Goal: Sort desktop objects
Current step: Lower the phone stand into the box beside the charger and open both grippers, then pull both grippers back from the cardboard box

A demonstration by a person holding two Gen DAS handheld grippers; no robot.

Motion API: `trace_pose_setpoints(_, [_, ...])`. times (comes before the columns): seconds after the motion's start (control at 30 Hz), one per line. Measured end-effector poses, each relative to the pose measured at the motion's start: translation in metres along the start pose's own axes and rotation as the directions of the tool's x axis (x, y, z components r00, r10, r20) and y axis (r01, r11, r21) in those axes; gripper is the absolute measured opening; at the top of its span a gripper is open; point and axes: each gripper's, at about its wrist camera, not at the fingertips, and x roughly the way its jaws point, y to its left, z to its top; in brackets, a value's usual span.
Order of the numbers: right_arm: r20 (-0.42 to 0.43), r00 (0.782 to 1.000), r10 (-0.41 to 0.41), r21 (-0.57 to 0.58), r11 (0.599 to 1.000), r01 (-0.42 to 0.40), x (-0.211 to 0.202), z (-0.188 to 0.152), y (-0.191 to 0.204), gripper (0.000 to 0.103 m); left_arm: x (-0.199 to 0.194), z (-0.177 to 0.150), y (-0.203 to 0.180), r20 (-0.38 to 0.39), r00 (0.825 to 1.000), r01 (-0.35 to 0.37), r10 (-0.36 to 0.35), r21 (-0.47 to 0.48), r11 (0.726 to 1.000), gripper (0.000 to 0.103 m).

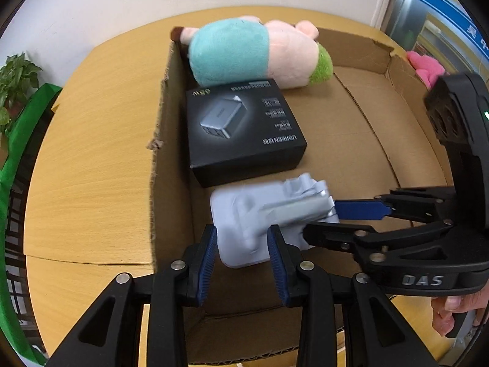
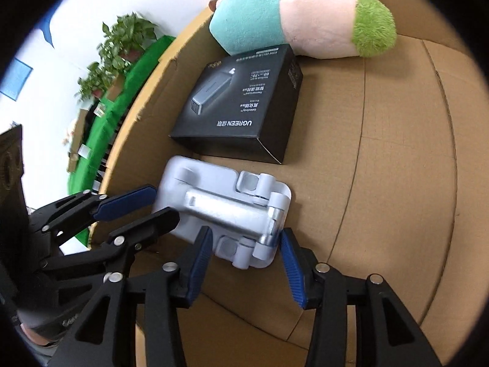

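A grey folding phone stand (image 1: 244,211) (image 2: 220,202) lies flat on the floor of an open cardboard box (image 1: 351,128) (image 2: 382,153), near its left wall. My left gripper (image 1: 243,244) (image 2: 166,203) straddles the stand's near left end, its blue pads close beside it and not pressing. My right gripper (image 1: 321,220) (image 2: 246,244) comes in from the right and brackets the hinge end, with a thin gap at each pad. Both grippers are open. Just beyond the stand sits a black charger box (image 1: 241,128) (image 2: 241,107).
A plush pig (image 1: 253,55) (image 2: 305,12) with a teal shirt lies at the box's far end. The box stands on a round wooden table (image 1: 91,153). A pink item (image 1: 424,64) lies outside the right wall. Potted plants (image 1: 15,85) (image 2: 125,39) and green cloth are on the left.
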Motion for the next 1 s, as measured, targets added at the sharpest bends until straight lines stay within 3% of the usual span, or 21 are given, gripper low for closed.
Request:
trace_pose_setpoints(0.07, [0.051, 0.999, 0.004, -0.008, 1.0, -0.003, -0.016, -0.004, -0.001, 0.056, -0.015, -0.002, 0.002, 0.054, 0.999, 0.001, 0.0, -0.011, 1.0, 0.063])
trace_pose_setpoints(0.1, [0.088, 0.996, -0.005, -0.023, 1.0, 0.007, -0.028, -0.007, 0.0, 0.058, -0.024, -0.003, 0.002, 0.093, 0.996, -0.001, 0.002, -0.015, 1.0, 0.066])
trace_pose_setpoints(0.17, [0.16, 0.987, -0.024, -0.051, 0.998, 0.032, -0.051, -0.011, 0.006, 0.066, -0.05, -0.005, 0.003, 0.196, 0.981, 0.007, -0.002, -0.027, 1.0, 0.077])
trace_pose_setpoints(0.23, [0.248, 0.967, -0.061, -0.088, 0.993, 0.085, -0.078, -0.019, 0.015, 0.074, -0.077, -0.01, 0.001, 0.301, 0.953, 0.026, -0.011, -0.044, 0.999, 0.085])
trace_pose_setpoints(0.27, [0.289, 0.953, -0.091, -0.108, 0.986, 0.127, -0.091, -0.025, 0.017, 0.079, -0.087, -0.013, -0.001, 0.342, 0.94, 0.03, -0.011, -0.05, 0.998, 0.091])
trace_pose_setpoints(0.37, [0.377, 0.89, -0.259, -0.125, 0.937, 0.325, -0.124, -0.053, 0.024, 0.08, -0.111, -0.025, -0.014, 0.446, 0.895, 0.036, 0.001, -0.076, 0.996, 0.102])
trace_pose_setpoints(0.53, [0.476, 0.77, -0.426, -0.04, 0.864, 0.502, -0.164, -0.1, 0.018, 0.08, -0.139, -0.045, -0.053, 0.58, 0.811, 0.083, -0.071, 0.007, 0.997, 0.102])
trace_pose_setpoints(0.6, [0.472, 0.768, -0.434, -0.001, 0.87, 0.492, -0.175, -0.11, 0.004, 0.08, -0.143, -0.048, -0.072, 0.611, 0.787, 0.065, -0.083, 0.052, 0.997, 0.102])
trace_pose_setpoints(0.7, [0.471, 0.755, -0.455, 0.012, 0.86, 0.511, -0.183, -0.117, -0.003, 0.08, -0.141, -0.048, -0.093, 0.598, 0.795, 0.05, -0.097, 0.095, 0.994, 0.102])
trace_pose_setpoints(0.83, [0.483, 0.741, -0.466, 0.024, 0.854, 0.52, -0.185, -0.125, 0.005, 0.08, -0.139, -0.051, -0.103, 0.573, 0.81, 0.081, -0.123, 0.099, 0.992, 0.102])
trace_pose_setpoints(1.0, [0.487, 0.736, -0.469, 0.034, 0.853, 0.521, -0.187, -0.129, 0.007, 0.08, -0.138, -0.056, -0.102, 0.572, 0.812, 0.089, -0.118, 0.079, 0.993, 0.102])
